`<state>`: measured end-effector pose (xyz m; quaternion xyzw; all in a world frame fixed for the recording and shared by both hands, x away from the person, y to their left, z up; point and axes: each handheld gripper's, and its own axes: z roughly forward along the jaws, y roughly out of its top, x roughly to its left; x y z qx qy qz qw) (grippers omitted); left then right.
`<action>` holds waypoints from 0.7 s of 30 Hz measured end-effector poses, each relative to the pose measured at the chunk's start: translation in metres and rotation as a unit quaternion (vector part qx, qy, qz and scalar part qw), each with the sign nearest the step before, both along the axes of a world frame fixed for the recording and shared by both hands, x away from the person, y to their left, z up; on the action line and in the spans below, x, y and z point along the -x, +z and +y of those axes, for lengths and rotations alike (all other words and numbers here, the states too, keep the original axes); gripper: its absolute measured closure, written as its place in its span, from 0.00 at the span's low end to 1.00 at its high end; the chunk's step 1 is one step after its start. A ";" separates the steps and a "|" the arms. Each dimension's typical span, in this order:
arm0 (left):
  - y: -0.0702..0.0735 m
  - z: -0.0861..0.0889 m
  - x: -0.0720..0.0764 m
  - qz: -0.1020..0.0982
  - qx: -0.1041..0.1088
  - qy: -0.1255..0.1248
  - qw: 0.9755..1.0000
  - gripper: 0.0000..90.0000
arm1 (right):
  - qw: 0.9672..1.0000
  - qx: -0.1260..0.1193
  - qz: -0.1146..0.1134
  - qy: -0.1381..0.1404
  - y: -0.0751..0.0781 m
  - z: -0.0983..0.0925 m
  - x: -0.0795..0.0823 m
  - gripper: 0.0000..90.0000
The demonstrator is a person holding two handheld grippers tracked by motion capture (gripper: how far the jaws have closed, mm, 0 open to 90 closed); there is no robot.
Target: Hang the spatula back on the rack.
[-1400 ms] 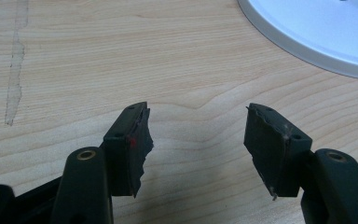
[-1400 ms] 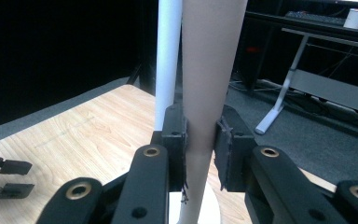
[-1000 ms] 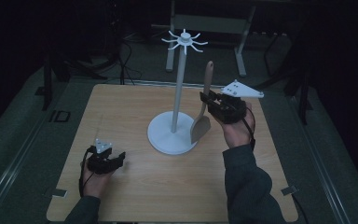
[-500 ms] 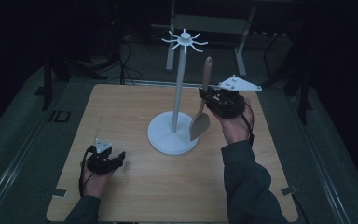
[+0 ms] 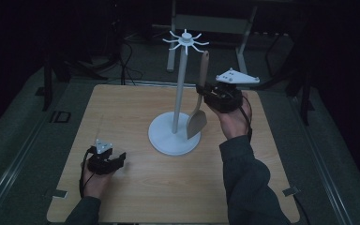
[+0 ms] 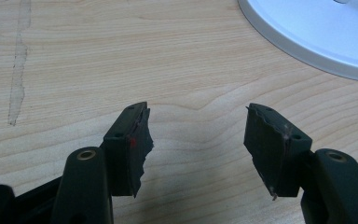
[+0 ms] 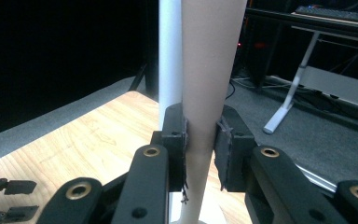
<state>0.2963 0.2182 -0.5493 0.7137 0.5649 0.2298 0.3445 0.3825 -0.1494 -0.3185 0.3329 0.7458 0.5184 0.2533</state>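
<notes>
Hands at a wooden table (image 5: 136, 187) worked a pair of two-jaw grippers beside a white utensil stand (image 5: 180, 89). The right gripper (image 5: 201, 92) stood clamped on the handle of a wooden spatula (image 5: 199, 101), its pads pressed to either side of the tapering shaft in the right gripper view (image 7: 200, 140). The spatula hung upright, blade down, just above the rim of the stand's round base (image 5: 166, 140), close to the right of the pole and just short of the hooks at its crown (image 5: 186, 41). Set against the frame of a second before, the spatula and the hand that bore it had risen slightly and edged a little toward the pole; the handle's tip sat nearer the hooks than it had. The grip looked the same as before. The left gripper (image 5: 121, 161) lay low over the table's near left corner, where it had been a second earlier, its jaws spread wide with bare wood between them in the left gripper view (image 6: 196, 135).
</notes>
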 end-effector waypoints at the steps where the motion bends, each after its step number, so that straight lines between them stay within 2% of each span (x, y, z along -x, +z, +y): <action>1: 0.000 0.000 0.000 0.000 0.000 0.000 1.000 0.45 | 1.000 0.001 -0.001 0.001 0.001 0.001 0.000 0.84; 6: 0.000 0.000 0.000 0.001 0.000 -0.001 1.000 0.45 | 1.000 -0.002 0.002 0.000 0.004 0.003 -0.003 0.84; 12: 0.000 0.000 0.000 0.000 0.000 -0.001 1.000 0.45 | 1.000 0.008 0.013 0.012 0.006 0.006 -0.009 0.84; 21: 0.000 0.000 0.000 0.001 0.000 -0.001 1.000 0.45 | 1.000 0.019 0.019 0.011 0.005 0.014 -0.015 0.83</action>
